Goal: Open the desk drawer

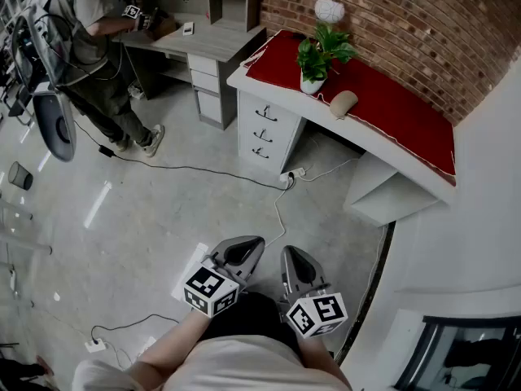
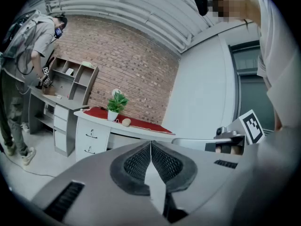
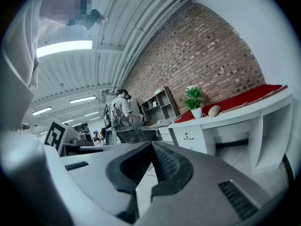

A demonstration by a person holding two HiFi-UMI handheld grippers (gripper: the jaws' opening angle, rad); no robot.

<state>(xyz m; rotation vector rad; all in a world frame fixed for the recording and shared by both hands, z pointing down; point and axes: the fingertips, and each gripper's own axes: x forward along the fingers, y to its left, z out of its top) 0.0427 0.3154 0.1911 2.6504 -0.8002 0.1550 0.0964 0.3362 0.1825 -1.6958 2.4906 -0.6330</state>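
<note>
Well, both grippers sit low by the person's body, far from the work. The left gripper [image 1: 242, 252] has its fingers [image 2: 141, 161] pressed together on nothing, and the right gripper [image 1: 297, 265] is likewise closed and empty, its fingers [image 3: 162, 161] meeting at the tips.

The desk drawers [image 1: 262, 129], three stacked fronts with dark handles, stand well apart from the grippers, under the end of the tabletop [image 1: 244, 73] nearest the second desk [image 1: 213, 43]. All three look shut.

To do this step well, I would walk up square to the drawer fronts, spread one gripper's fingers before arriving, and come at the top handle [image 1: 266, 114] level, so the fingers can close around it and pull straight out.

A cable [image 1: 281, 210] runs across the floor to a power strip [image 1: 291, 174] right at the foot of the drawers, a likely trip hazard. Another person [image 1: 98, 47] works at the second desk, apart from the path. The plant [image 1: 319, 55] and a beige oval object [image 1: 343, 103] rest on the red cloth [image 1: 383, 104], clear of the drawers.
</note>
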